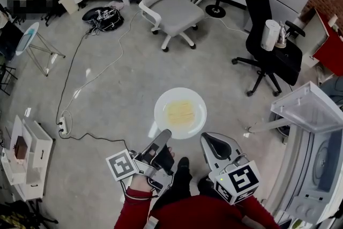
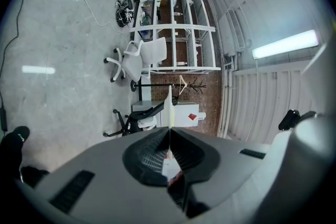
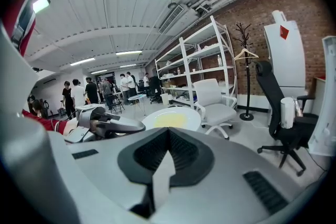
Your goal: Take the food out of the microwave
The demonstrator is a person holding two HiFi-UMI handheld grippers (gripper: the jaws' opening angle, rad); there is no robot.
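The single round white plate of flat yellow food (image 1: pixel 180 112) hangs over the floor, clear of the one open-doored white microwave (image 1: pixel 320 164), its rim pinched by my left tool (image 1: pixel 162 138) while my right tool (image 1: pixel 210 142) is closed empty; I judge this the carrying step, needing a level set-down next.

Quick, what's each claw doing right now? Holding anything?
Left claw: closed on the plate's rim.
Right claw: closed, empty.
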